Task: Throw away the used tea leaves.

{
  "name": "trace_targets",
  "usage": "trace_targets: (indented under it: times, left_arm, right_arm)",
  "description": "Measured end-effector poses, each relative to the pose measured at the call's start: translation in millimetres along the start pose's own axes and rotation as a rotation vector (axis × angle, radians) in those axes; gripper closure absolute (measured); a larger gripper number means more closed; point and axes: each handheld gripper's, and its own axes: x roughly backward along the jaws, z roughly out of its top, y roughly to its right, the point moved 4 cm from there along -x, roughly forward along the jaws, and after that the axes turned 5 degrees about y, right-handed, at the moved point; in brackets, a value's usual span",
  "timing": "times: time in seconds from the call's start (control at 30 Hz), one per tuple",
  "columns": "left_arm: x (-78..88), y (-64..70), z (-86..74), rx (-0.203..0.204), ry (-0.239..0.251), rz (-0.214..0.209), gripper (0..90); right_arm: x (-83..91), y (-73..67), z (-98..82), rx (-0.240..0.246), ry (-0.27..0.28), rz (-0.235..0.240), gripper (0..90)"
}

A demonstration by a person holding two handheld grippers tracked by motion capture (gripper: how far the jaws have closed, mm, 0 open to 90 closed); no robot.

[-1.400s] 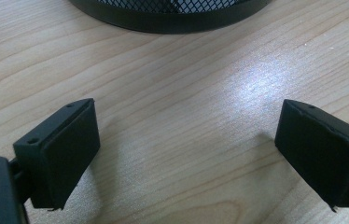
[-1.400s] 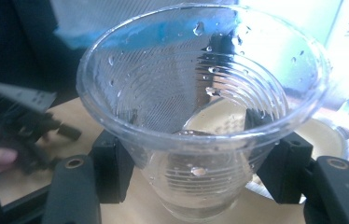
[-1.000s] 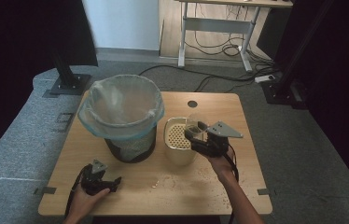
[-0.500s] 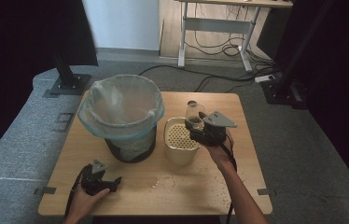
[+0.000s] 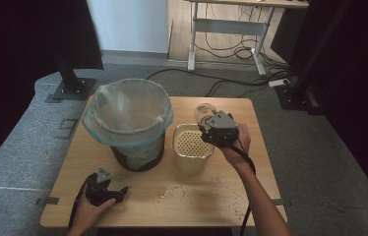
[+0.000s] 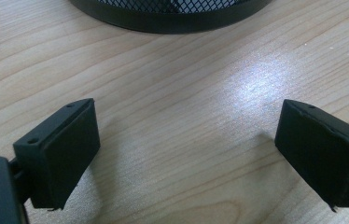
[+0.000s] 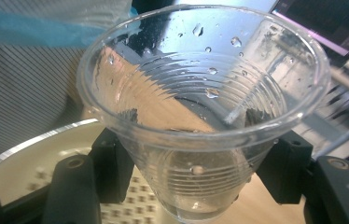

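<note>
We have the right tool (image 5: 210, 129) clamped on a clear plastic cup (image 7: 200, 107), jaws pressing its ribbed lower wall from both sides. The cup sits right in front of the tool, tipped a little toward us, and below it lies the cream pot (image 5: 192, 153) with its perforated insert (image 7: 32, 172). Held there, we judge, so anything left in the cup drains through the holes rather than onto the worktop (image 5: 251, 162). Inside the cup we see droplets on the wall and perhaps a thin film at the bottom; otherwise it looks empty.

Beyond the cup's rim, to the tool's left, stands the bin (image 5: 128, 120), lined with a pale blue bag (image 7: 32, 28). From above, the bag looks empty. A drained cup could well go there.

The left tool (image 5: 104, 188) rests low on the worktop, jaws spread wide with bare wood between them, gripping nothing. Just ahead of it we see the bin's black mesh base (image 6: 168, 11). It seems parked out of the way while the right hand (image 5: 236, 145) works. Scattered specks and a wet patch mark the worktop near the pot.
</note>
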Motion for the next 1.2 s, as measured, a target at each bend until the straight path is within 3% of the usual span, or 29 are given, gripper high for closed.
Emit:
trace_targets:
  times: [0.03, 0.07, 0.1, 0.13, 0.17, 0.2, 0.27, 0.3, 0.33, 0.4, 0.43, 0.47, 0.5, 0.57, 0.6, 0.63, 0.7, 0.73, 0.8, 0.83, 0.9, 1.1, 1.2]
  left_arm:
    - [0.0, 0.0, 0.0, 0.000, 0.000, 0.000, 6.0]
    - [0.0, 0.0, 0.0, 0.000, 0.000, 0.000, 6.0]
    - [0.1, 0.0, 0.0, 0.000, 0.000, 0.000, 6.0]
    - [0.1, 0.0, 0.0, 0.000, 0.000, 0.000, 6.0]
    - [0.0, 0.0, 0.0, 0.001, 0.000, 0.000, 6.0]
    - [0.0, 0.0, 0.0, 0.001, 0.000, 0.000, 6.0]
    - [0.1, 0.0, 0.0, 0.000, 0.000, -0.001, 6.0]
    - [0.1, 0.0, 0.0, 0.000, 0.000, -0.001, 6.1]
    - [0.0, 0.0, 0.0, 0.000, 0.000, 0.000, 6.0]
    - [0.1, 0.0, 0.0, 0.001, 0.000, -0.001, 6.0]
    - [0.1, 0.0, 0.0, 0.000, -0.001, 0.000, 6.0]
    - [0.1, 0.0, 0.0, 0.000, 0.000, 0.000, 6.0]
    - [0.1, 0.0, 0.0, 0.000, -0.001, 0.000, 6.0]
    - [0.1, 0.1, 0.0, 0.000, -0.001, 0.000, 6.0]
    - [0.1, 0.1, 0.0, 0.000, -0.001, 0.000, 6.0]
    - [0.1, 0.0, 0.0, 0.000, -0.001, 0.000, 6.0]
    - [0.1, 0.1, 0.0, 0.000, -0.001, 0.000, 6.0]
    - [0.1, 0.0, 0.0, 0.000, -0.001, 0.000, 6.0]
    - [0.1, 0.1, 0.0, 0.000, -0.001, 0.000, 6.0]
    - [0.1, 0.0, 0.0, 0.000, -0.001, 0.000, 6.0]
    - [0.1, 0.0, 0.0, 0.000, -0.001, 0.000, 6.0]
    - [0.1, 0.0, 0.0, 0.000, -0.001, 0.000, 6.0]
    - [0.1, 0.0, 0.0, 0.000, -0.001, 0.000, 6.0]
  right_arm:
    - [-0.5, -0.2, 1.8, 0.058, -0.020, -0.020, 36.4]
    - [-0.5, -0.2, 1.8, 0.058, -0.020, -0.020, 36.4]
    - [-1.1, -1.3, 3.2, 0.122, -0.045, -0.040, 36.7]
    - [-1.1, -1.3, 3.2, 0.122, -0.045, -0.040, 36.7]
    - [-1.9, -3.3, 4.4, 0.185, -0.070, -0.061, 36.9]
    - [-1.9, -3.3, 4.4, 0.185, -0.070, -0.061, 36.9]
    - [-3.4, -5.0, 5.6, 0.256, -0.097, -0.067, 37.0]
    - [-3.4, -5.0, 5.6, 0.256, -0.097, -0.067, 37.0]
    - [-4.8, -5.4, 6.2, 0.313, -0.112, -0.077, 37.2]
    - [-5.3, -5.6, 6.4, 0.328, -0.115, -0.081, 37.3]
    - [-7.3, -6.5, 5.9, 0.409, -0.129, -0.114, 37.6]
    - [-7.3, -6.5, 5.9, 0.409, -0.129, -0.114, 37.6]
    - [-8.3, -7.6, 5.3, 0.475, -0.145, -0.130, 37.7]
    - [-9.9, -8.4, 4.8, 0.551, -0.157, -0.146, 37.7]
    - [-9.9, -8.4, 4.8, 0.551, -0.157, -0.146, 37.7]
    - [-11.1, -8.9, 4.3, 0.610, -0.171, -0.157, 37.9]
    - [-11.8, -9.4, 3.7, 0.626, -0.177, -0.163, 37.9]
    - [-13.0, -10.0, 2.7, 0.690, -0.193, -0.174, 38.0]
    - [-13.6, -10.5, 2.3, 0.713, -0.197, -0.177, 38.0]
    - [-14.3, -12.5, 1.2, 0.775, -0.211, -0.190, 38.1]
    - [-15.1, -15.3, -0.2, 0.842, -0.229, -0.197, 38.2]
    - [-18.3, -21.1, -0.4, 0.965, -0.248, -0.214, 38.8]
    - [-20.7, -23.3, -1.5, 1.066, -0.262, -0.233, 39.0]
